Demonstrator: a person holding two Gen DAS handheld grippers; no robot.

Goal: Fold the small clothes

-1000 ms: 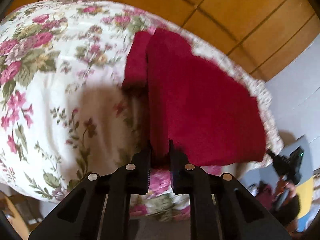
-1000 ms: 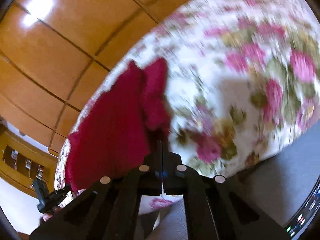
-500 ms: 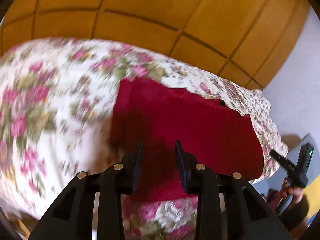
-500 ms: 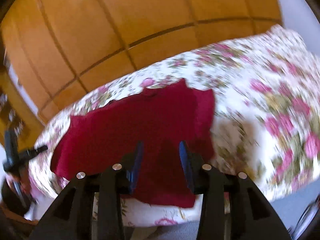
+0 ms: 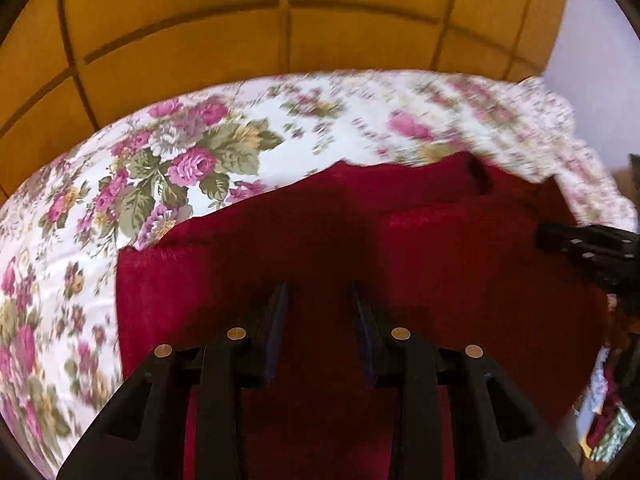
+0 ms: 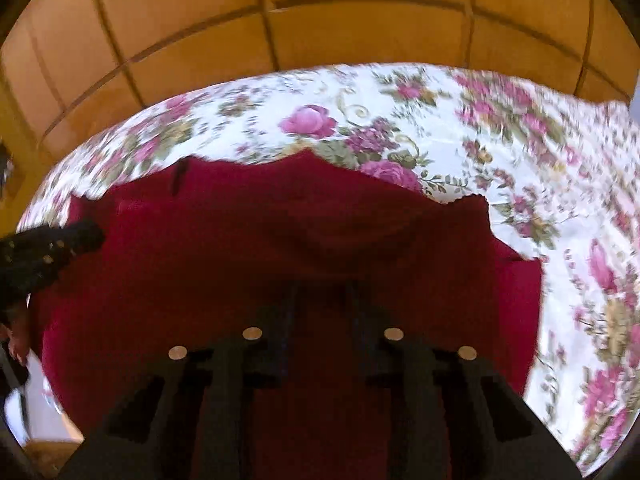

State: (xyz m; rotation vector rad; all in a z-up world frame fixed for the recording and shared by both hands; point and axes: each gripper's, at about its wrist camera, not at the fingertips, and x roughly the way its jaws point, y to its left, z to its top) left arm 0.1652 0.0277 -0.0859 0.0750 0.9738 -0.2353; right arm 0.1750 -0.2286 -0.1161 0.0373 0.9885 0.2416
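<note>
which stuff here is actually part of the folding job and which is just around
Part of the job:
red garment
left gripper, open
right gripper, open

Just around:
floral bedspread
wooden wall panels

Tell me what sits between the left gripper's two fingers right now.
Only the red garment shows through the gap of the left gripper, which is open above it; nothing is pinched. The left wrist view shows this.
</note>
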